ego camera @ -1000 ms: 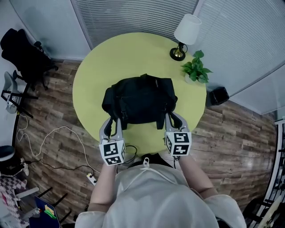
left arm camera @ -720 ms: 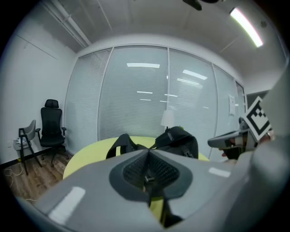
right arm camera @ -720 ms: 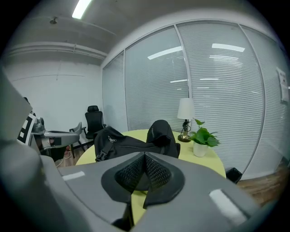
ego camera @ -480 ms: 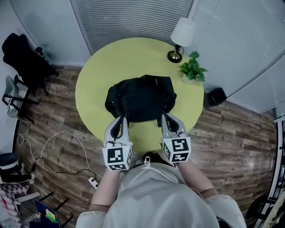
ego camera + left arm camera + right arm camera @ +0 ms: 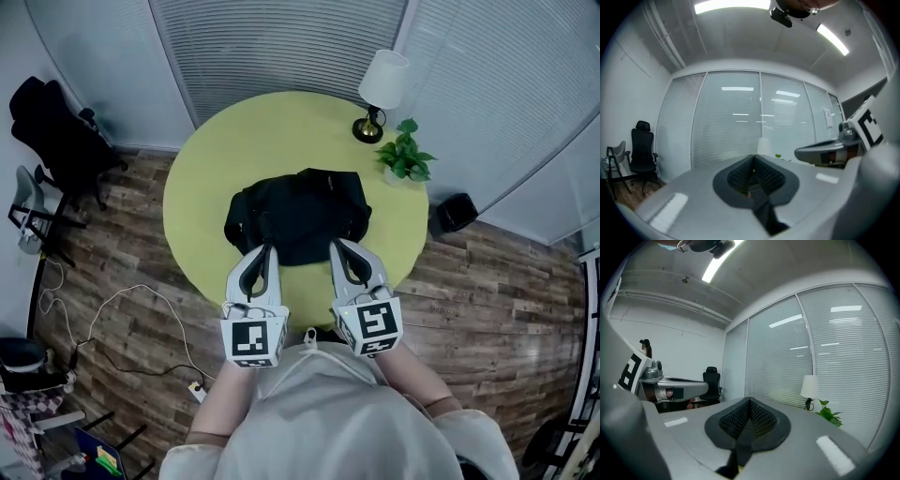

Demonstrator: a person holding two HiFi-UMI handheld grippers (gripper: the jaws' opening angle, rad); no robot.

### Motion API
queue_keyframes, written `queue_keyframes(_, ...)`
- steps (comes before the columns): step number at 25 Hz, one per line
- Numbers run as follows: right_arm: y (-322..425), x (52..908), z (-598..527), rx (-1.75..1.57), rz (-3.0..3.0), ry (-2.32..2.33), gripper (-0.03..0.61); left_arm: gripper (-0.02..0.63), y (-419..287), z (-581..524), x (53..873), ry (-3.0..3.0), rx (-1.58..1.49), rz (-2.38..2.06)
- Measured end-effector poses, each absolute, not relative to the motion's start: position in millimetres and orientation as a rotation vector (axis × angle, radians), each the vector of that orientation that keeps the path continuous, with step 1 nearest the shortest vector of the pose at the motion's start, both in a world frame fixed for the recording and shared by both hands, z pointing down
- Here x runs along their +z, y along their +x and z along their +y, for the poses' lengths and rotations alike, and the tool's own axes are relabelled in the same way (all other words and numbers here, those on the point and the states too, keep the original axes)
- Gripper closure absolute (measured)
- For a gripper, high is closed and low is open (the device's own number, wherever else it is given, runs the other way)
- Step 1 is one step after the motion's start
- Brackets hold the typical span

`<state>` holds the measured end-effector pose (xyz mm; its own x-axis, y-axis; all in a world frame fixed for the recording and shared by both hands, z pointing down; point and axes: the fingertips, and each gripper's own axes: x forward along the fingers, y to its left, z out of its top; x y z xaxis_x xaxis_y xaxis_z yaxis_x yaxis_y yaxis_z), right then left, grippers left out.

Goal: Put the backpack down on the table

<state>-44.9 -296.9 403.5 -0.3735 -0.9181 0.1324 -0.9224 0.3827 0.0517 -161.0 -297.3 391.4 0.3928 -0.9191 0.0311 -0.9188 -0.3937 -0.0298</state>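
Left gripper (image 5: 262, 249), right gripper (image 5: 339, 247): fingers clamped on backpack (image 5: 300, 208) straps (image 5: 764, 213). Keep both level, lower evenly, release only once backpack rests on worktop (image 5: 211, 159).

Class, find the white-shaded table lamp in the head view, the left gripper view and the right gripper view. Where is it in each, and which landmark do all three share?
Head view: the lamp stands upper right of centre.
Left gripper view: the lamp is small and pale, near the picture's centre.
Right gripper view: the lamp is right of centre.
Shared landmark: the potted plant, just right of the lamp.
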Motion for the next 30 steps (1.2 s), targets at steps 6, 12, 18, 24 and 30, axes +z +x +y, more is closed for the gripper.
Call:
queue_keyframes(6,-44,403,-301,0.054,-2.513,1.644,0.58,0.607,-151,-299,388,-2.692,-0.055,1.676)
queue_keyframes(12,-42,402,-305,0.043,-2.514,1.637,0.58,0.607,-149,-304,389,-2.686,-0.077,1.685)
queue_keyframes(18,-42,406,-310,0.025,-2.515,1.615,0.58,0.607,-151,-311,394,-2.688,-0.083,1.734)
queue_keyframes(24,-37,408,-319,0.046,-2.528,1.607,0.58,0.607,-152,-319,401,-2.667,-0.12,1.767)
queue_keyframes(30,-30,413,-332,0.028,-2.514,1.606,0.58,0.607,-147,-333,408,-2.701,-0.115,1.79)
